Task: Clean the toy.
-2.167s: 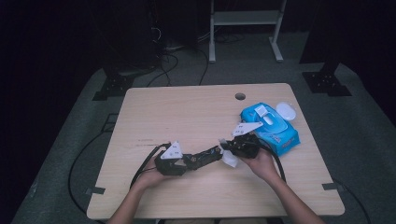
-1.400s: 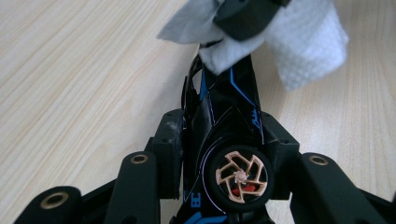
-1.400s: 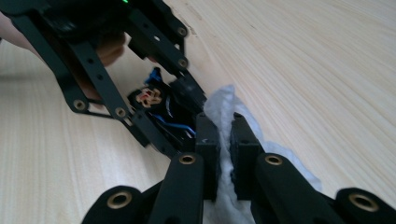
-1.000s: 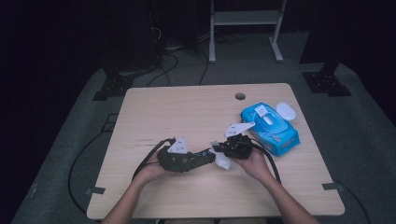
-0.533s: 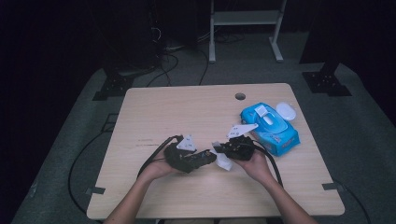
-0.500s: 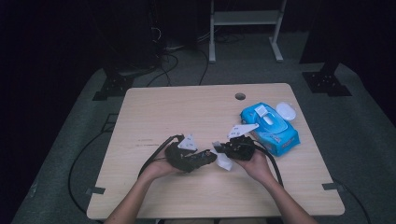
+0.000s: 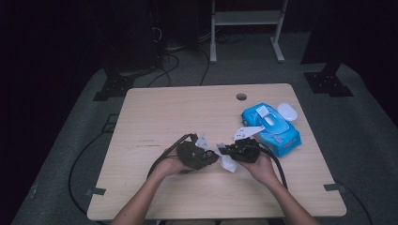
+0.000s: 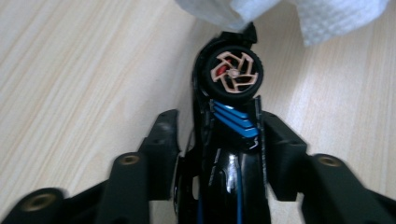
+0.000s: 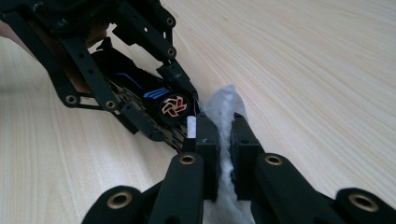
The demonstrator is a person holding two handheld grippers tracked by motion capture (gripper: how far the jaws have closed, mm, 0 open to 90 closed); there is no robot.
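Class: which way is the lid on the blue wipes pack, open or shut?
Open: the white lid lies flipped back beside the blue wipes pack.

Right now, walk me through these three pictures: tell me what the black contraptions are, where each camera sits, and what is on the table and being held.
A person sits at a wooden table holding a hand-operated two-jaw gripper in each hand. The high view looks down from above; each of the other two cameras rides on one gripper and looks along its black jaws.

The left gripper holds a black toy car with blue stripes and an orange-spoked wheel; its jaws have just been closing around the car's body. The right gripper is shut on a white wipe, held against the car near that wheel, probably to clean it.

A blue pack of wipes lies at the table's right, its lid open.
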